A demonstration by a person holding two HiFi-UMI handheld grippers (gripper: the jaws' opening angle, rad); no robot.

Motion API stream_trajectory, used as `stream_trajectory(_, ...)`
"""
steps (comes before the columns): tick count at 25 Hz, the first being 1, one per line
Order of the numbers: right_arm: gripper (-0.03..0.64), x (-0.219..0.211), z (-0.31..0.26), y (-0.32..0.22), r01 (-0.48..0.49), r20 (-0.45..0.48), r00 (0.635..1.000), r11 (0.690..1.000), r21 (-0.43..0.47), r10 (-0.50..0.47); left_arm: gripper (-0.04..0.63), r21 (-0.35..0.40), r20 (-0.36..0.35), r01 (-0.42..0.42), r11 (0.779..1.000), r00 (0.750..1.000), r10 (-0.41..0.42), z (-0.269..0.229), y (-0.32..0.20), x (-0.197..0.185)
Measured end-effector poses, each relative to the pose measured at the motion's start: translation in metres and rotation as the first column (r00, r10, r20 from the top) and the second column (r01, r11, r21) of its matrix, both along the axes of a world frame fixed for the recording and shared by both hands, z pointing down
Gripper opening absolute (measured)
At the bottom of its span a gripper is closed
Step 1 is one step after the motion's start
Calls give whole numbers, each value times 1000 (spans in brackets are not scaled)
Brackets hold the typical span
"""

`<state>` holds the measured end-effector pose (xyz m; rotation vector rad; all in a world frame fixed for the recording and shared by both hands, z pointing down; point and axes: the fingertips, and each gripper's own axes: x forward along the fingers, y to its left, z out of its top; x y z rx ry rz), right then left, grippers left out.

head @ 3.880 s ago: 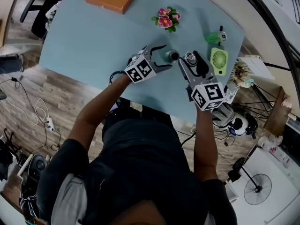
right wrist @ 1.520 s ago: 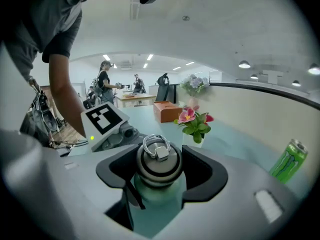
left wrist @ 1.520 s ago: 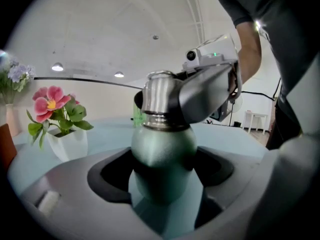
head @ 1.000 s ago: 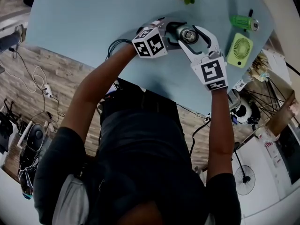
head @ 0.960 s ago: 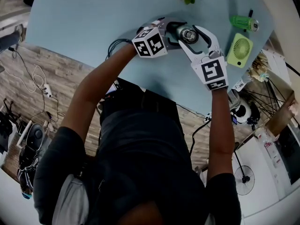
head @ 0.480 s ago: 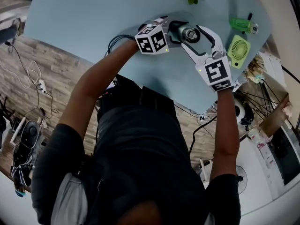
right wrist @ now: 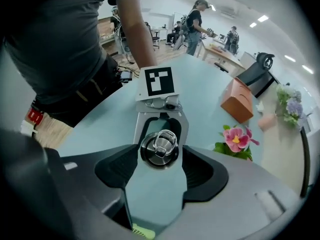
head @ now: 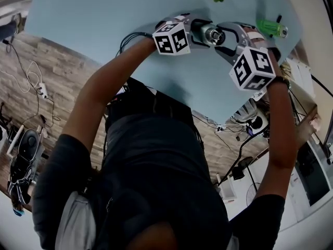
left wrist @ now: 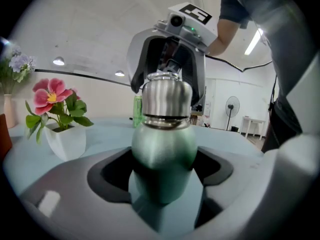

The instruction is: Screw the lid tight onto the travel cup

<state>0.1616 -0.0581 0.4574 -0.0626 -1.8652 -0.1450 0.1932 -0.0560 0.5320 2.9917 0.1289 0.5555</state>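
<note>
As seen in the head view, upright toward the far edge of the pale blue table: green travel cup, steel lid on top. From the left, left gripper, clamped on the cup's body; from the right, right gripper, tilted steeply down over the lid. In the left gripper view, both pads pressed against the cup's green sides, lid seated on the neck, the right gripper's jaws hanging either side of it; pink flower in a white pot off to the left. In the right gripper view, straight down onto the lid and its clear loop: jaws spread, having just been opening, lid between them but not pinched.
</note>
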Motion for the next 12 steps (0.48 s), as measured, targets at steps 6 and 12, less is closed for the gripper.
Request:
stream_trajectory(6,232,0,4,0,-88,45,995,995,-44,90,420,1,1,-1,1000,1000,1,1,0,1)
stream_trajectory(12,232,-3,-2,-5,-411,173,893,909,-65,416,420,11,3,1,1000,1000,-1,0,1,1)
